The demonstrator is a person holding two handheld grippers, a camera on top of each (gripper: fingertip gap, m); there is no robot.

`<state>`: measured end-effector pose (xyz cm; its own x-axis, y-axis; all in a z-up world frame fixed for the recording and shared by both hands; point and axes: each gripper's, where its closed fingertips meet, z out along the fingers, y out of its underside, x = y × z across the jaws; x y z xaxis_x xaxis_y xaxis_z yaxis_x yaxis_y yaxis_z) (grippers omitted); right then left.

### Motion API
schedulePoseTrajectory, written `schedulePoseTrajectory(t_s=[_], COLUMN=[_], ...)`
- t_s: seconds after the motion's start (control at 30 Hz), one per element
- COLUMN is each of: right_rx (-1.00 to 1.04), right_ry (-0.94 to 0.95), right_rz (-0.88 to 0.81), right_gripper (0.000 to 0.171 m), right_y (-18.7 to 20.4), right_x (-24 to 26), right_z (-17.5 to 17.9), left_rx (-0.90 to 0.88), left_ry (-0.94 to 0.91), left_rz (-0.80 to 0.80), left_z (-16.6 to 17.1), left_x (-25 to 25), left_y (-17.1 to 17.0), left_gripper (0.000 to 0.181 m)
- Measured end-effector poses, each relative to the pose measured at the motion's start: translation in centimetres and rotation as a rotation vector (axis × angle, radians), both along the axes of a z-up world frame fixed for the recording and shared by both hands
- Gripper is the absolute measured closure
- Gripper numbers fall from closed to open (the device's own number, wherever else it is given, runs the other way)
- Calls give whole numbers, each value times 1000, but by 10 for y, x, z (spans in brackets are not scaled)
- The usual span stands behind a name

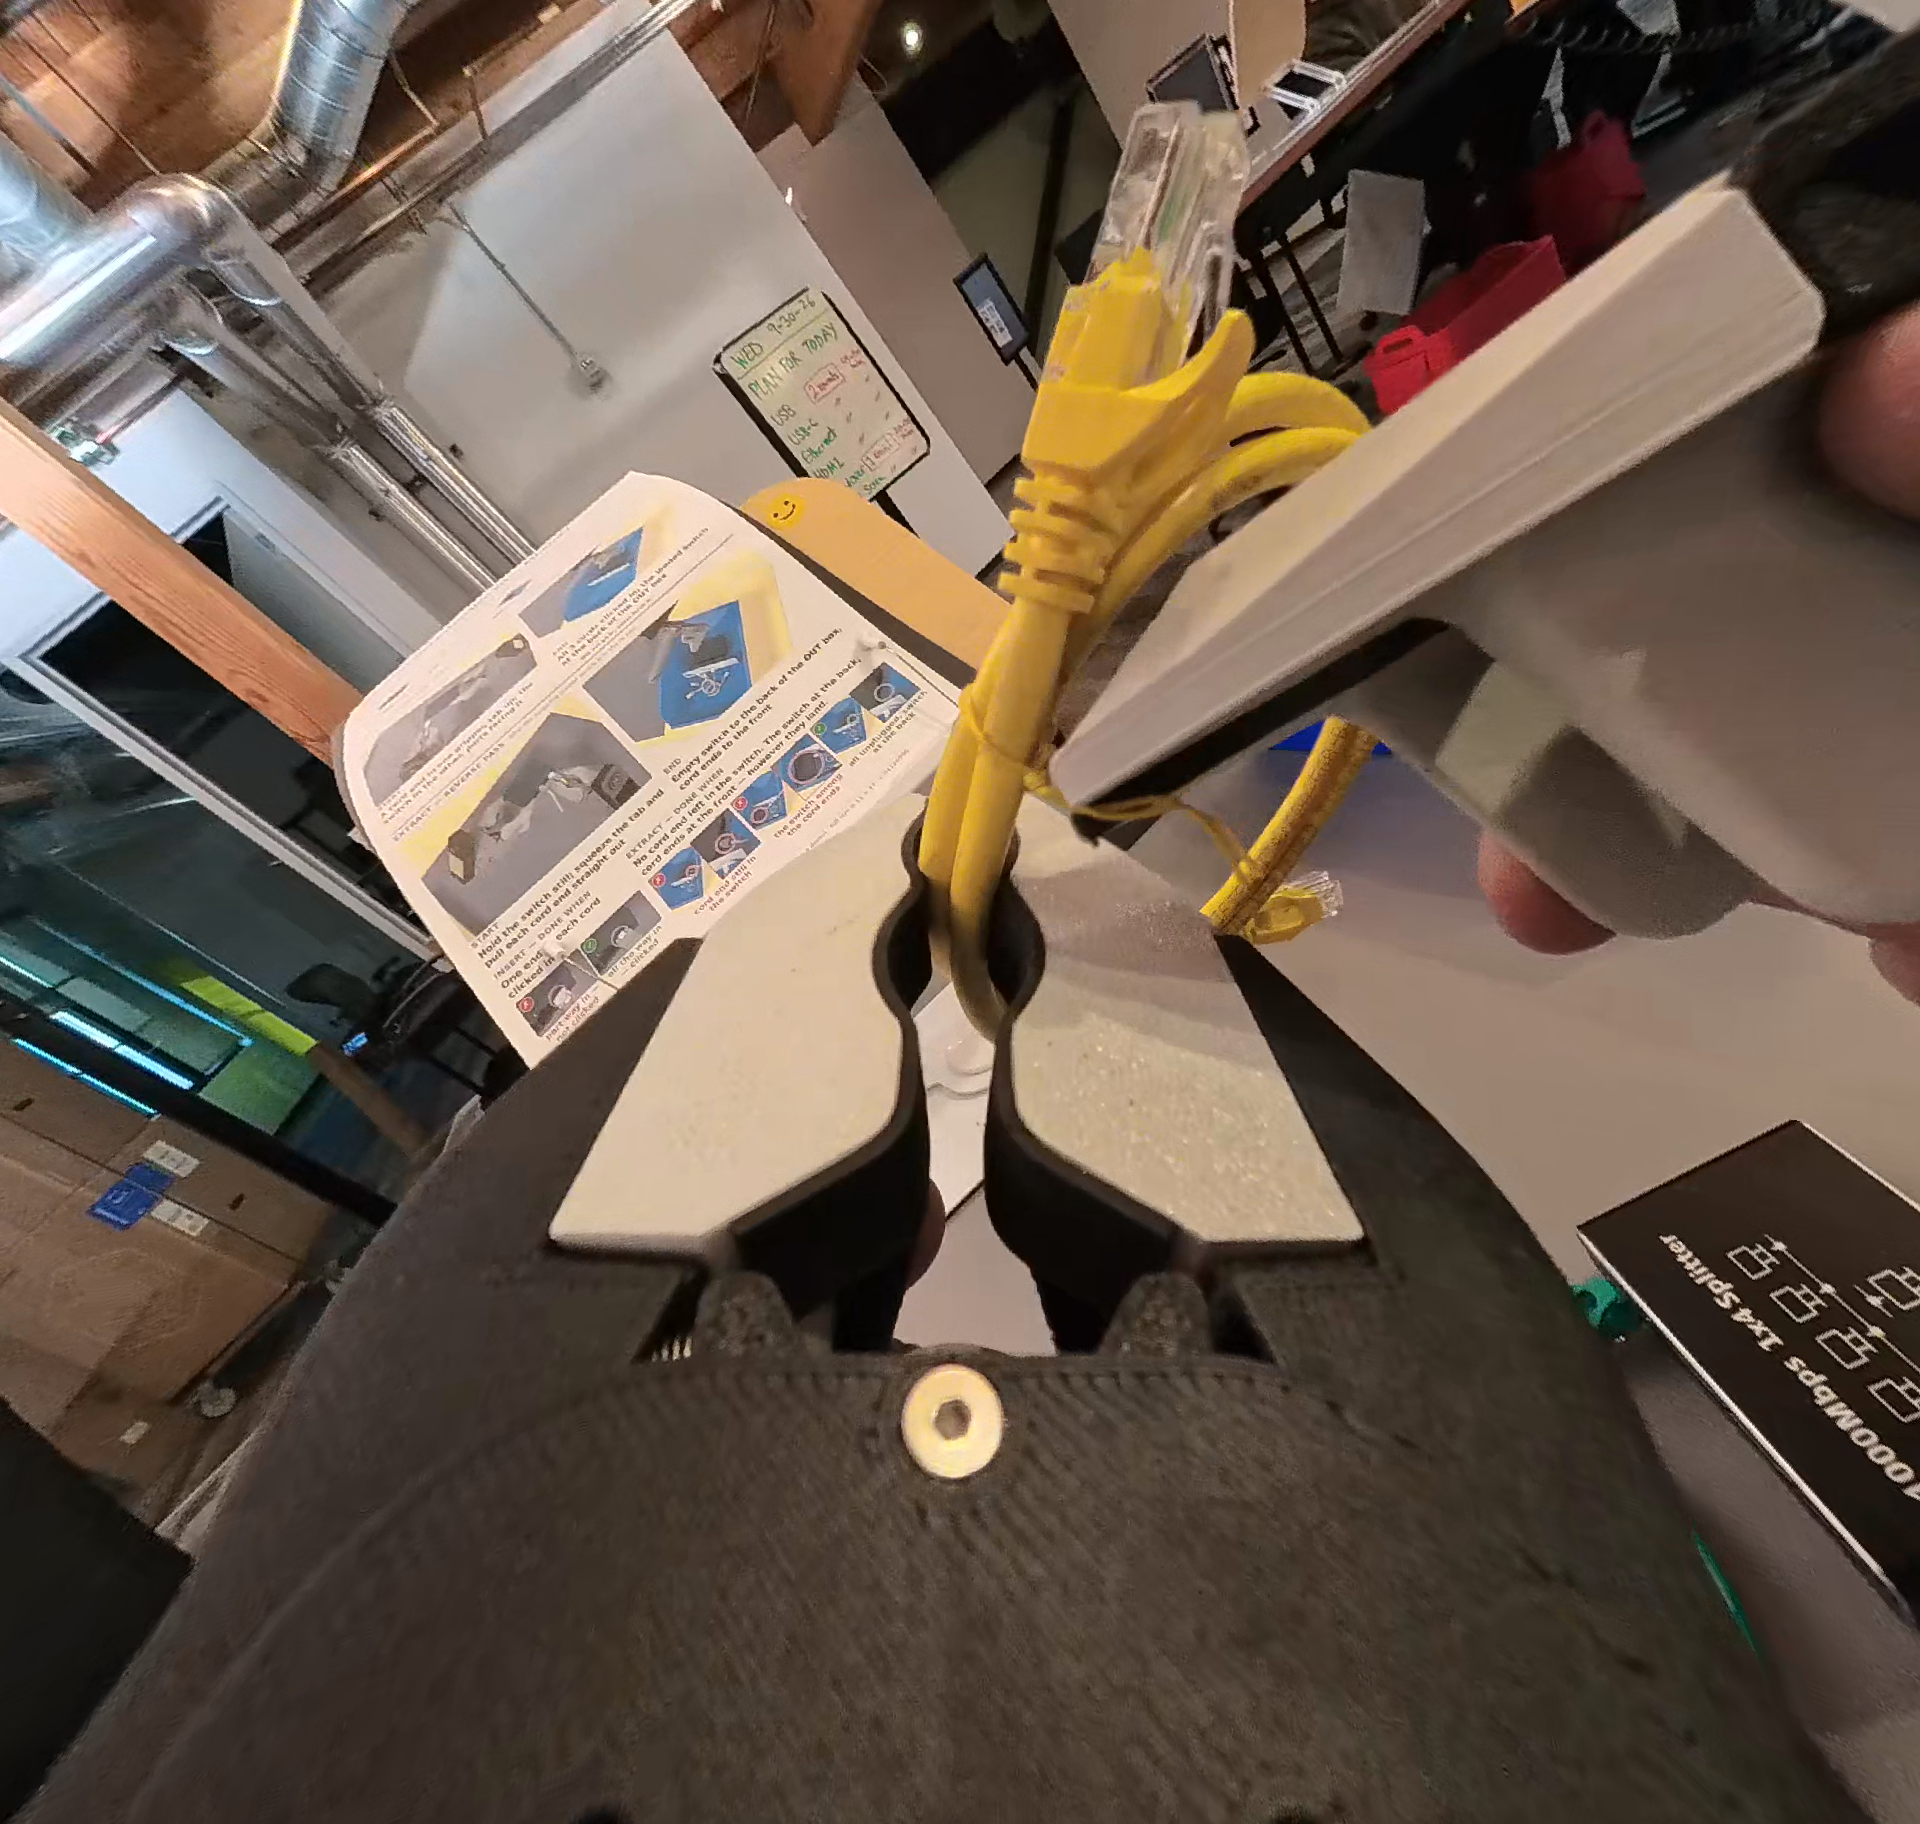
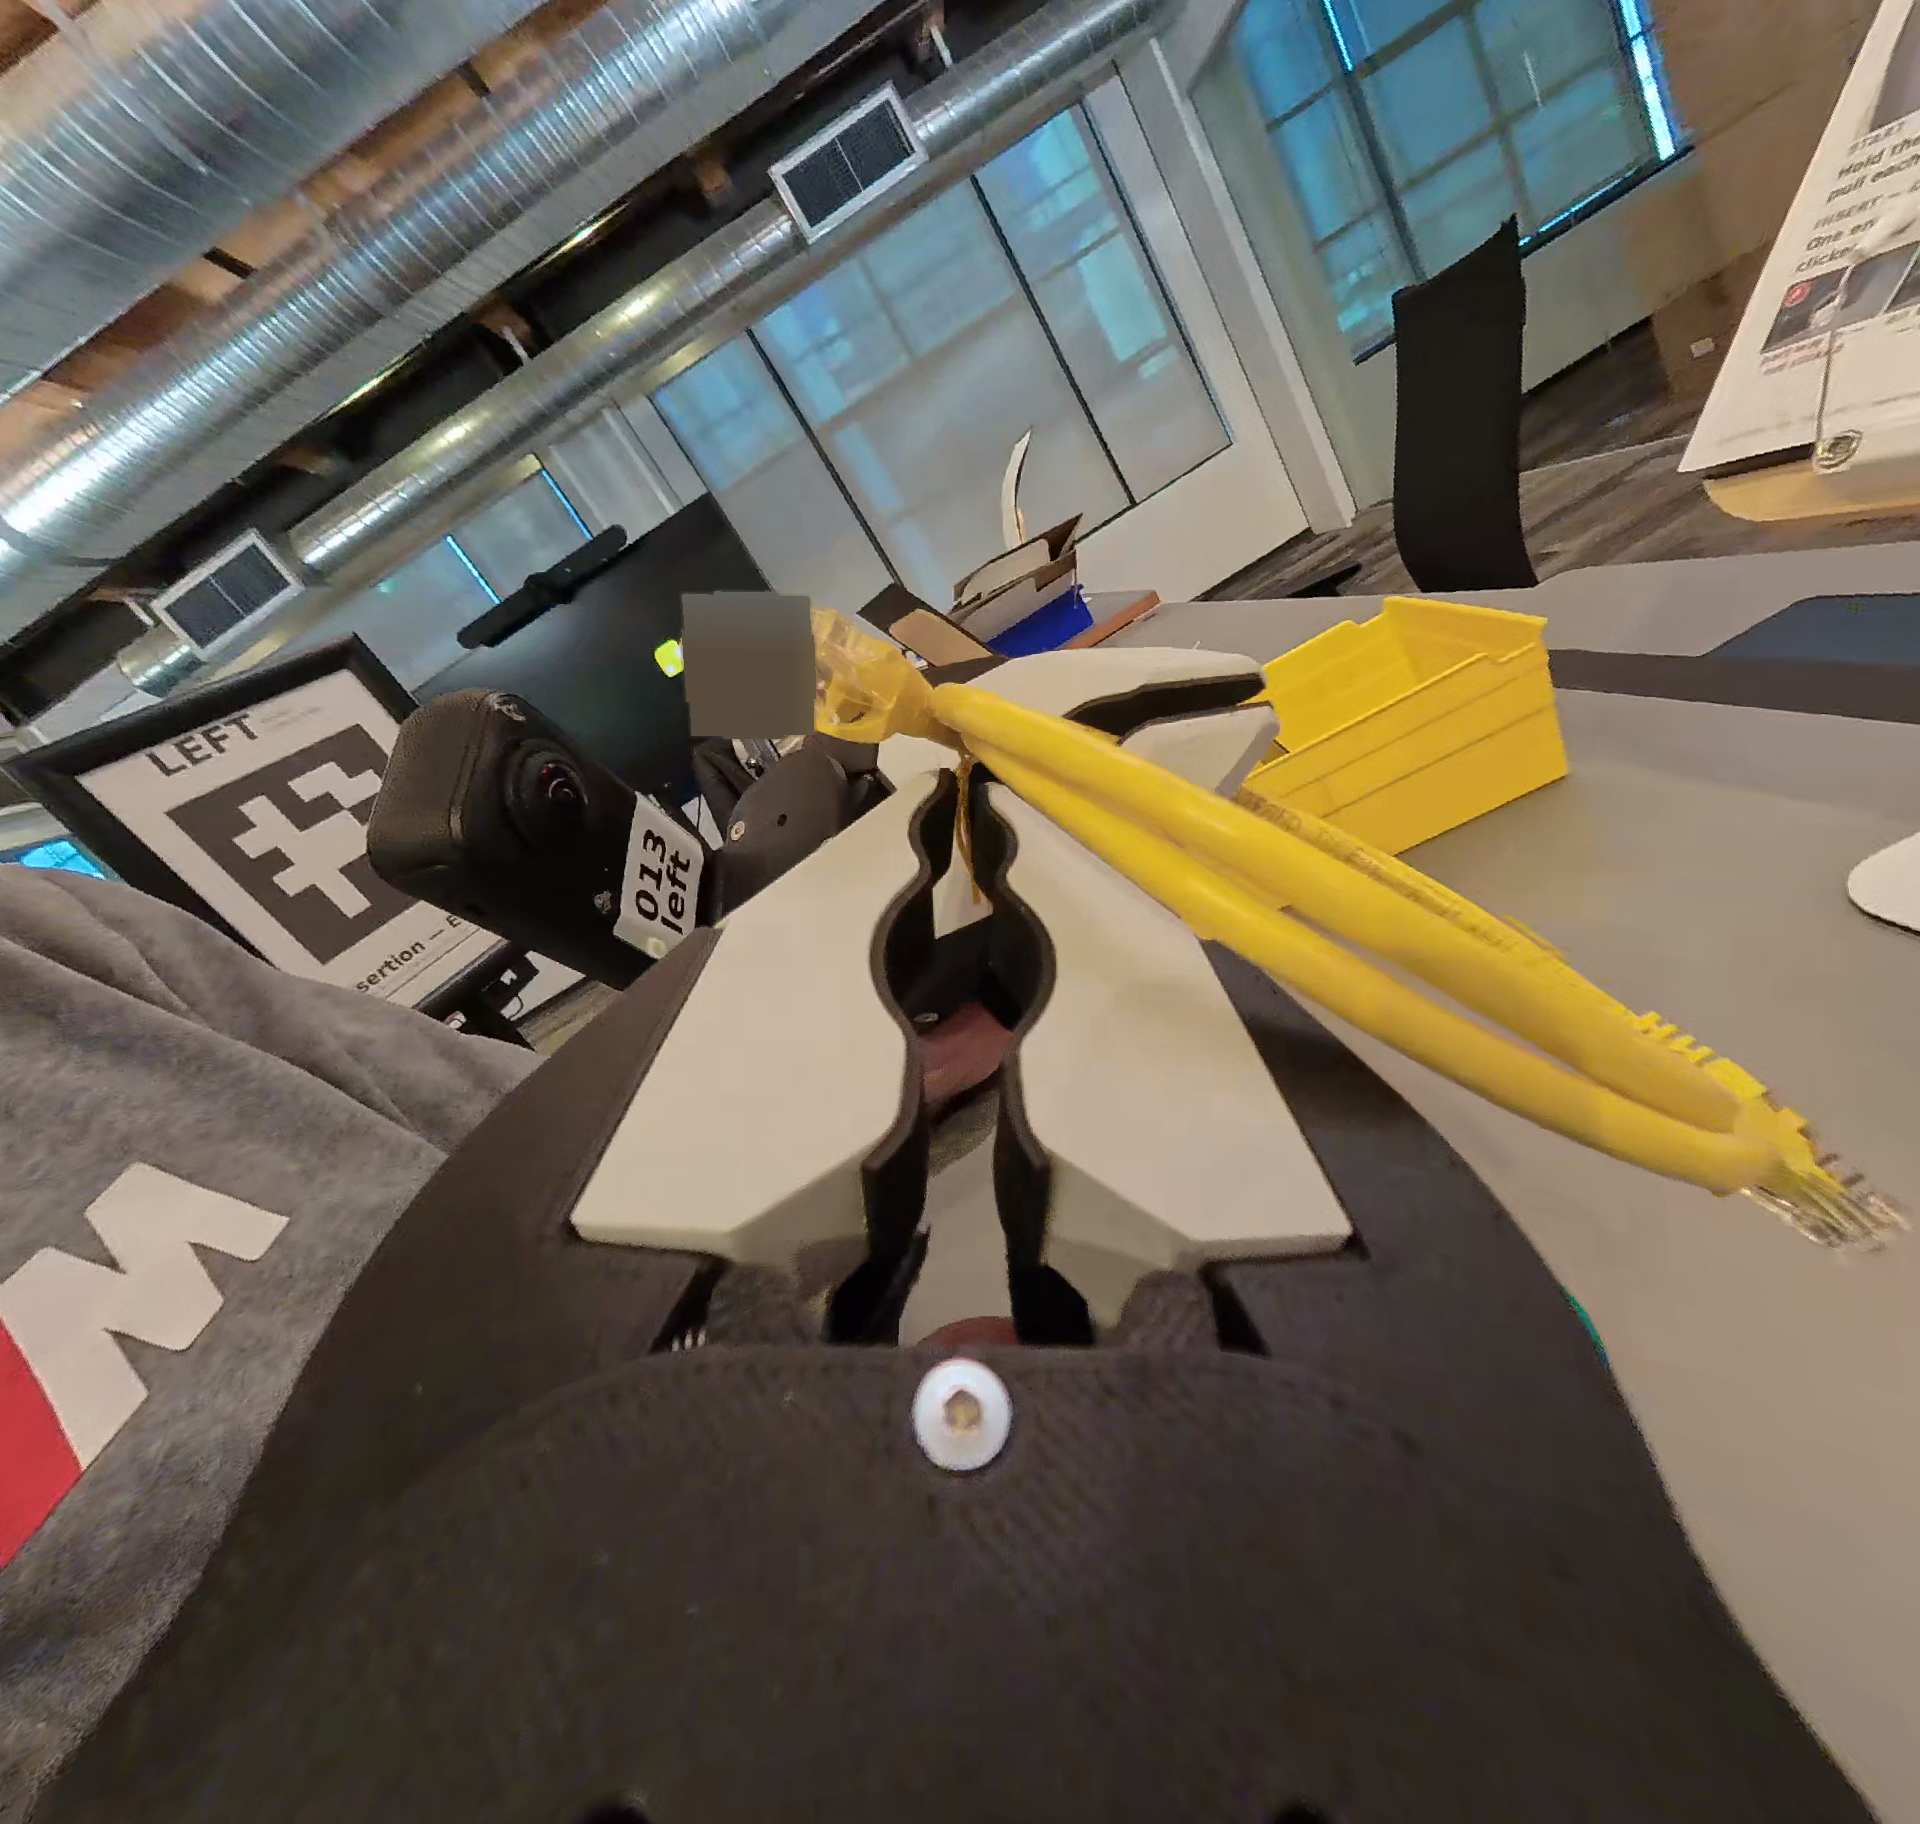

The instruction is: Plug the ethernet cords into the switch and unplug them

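Observation:
A short yellow ethernet cord (image 1: 1049, 569) is folded into a bundle, with one clear plug (image 1: 1174, 205) pointing up and another (image 1: 1299, 901) hanging low. My left gripper (image 1: 966, 839) is shut on the bundle. My right gripper (image 1: 1075, 787) reaches in from the right, held by a hand, and is shut on the thin gold twist tie (image 2: 968, 839) around the cord. In the right wrist view the cord (image 2: 1299, 891) lies across the right gripper (image 2: 961, 803). A black box (image 1: 1766, 1379) with a white diagram, apparently the switch, lies at lower right.
An instruction sheet (image 1: 644, 735) stands behind the grippers on the grey table (image 1: 1455, 1068). A yellow bin (image 2: 1403, 725) sits on the table past the cord. The left gripper's camera (image 2: 520, 818) and a marker board (image 2: 260, 818) are at left. A grey sleeve (image 2: 156, 1099) is at lower left. There is about 6 cm between the tips of the two grippers.

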<state>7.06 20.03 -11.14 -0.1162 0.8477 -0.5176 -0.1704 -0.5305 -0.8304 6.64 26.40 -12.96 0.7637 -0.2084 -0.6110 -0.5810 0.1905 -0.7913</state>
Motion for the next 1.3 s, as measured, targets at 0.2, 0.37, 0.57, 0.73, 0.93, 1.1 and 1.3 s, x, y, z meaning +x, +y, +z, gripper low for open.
schedulePoseTrajectory(t_s=[0.2, 0.37, 0.57, 0.73, 0.93, 1.1, 1.3], right_rx=[18, 16, 21, 282, 1232, 1974, 1988], right_ry=[-6, 75, 67, -42, -569, -931, -913], right_rz=[31, 10, 32, -148, -553, -593, -417], right_gripper=[150, 168, 171, 171, 171, 171, 171], right_y=[-5, -5, -8, -5, 9, 18, 15], right_x=[-4, 3, 0, -1, 0, 2, 27], right_z=[-1, 9, 8, 9, 3, -8, -15], left_rx=[2, 16, 17, -27, -271, -503, -631], left_ry=[-20, -13, -23, -26, -73, -195, -514], left_rz=[0, -6, -13, 4, -31, -143, -190], left_z=[2, 7, 9, 7, -13, -33, -42], left_x=[-1, 2, 3, 2, 3, 12, -30], left_y=[-2, -4, -5, -3, 5, 5, 20], left_gripper=[176, 175, 175, 176, 176, 175, 176])
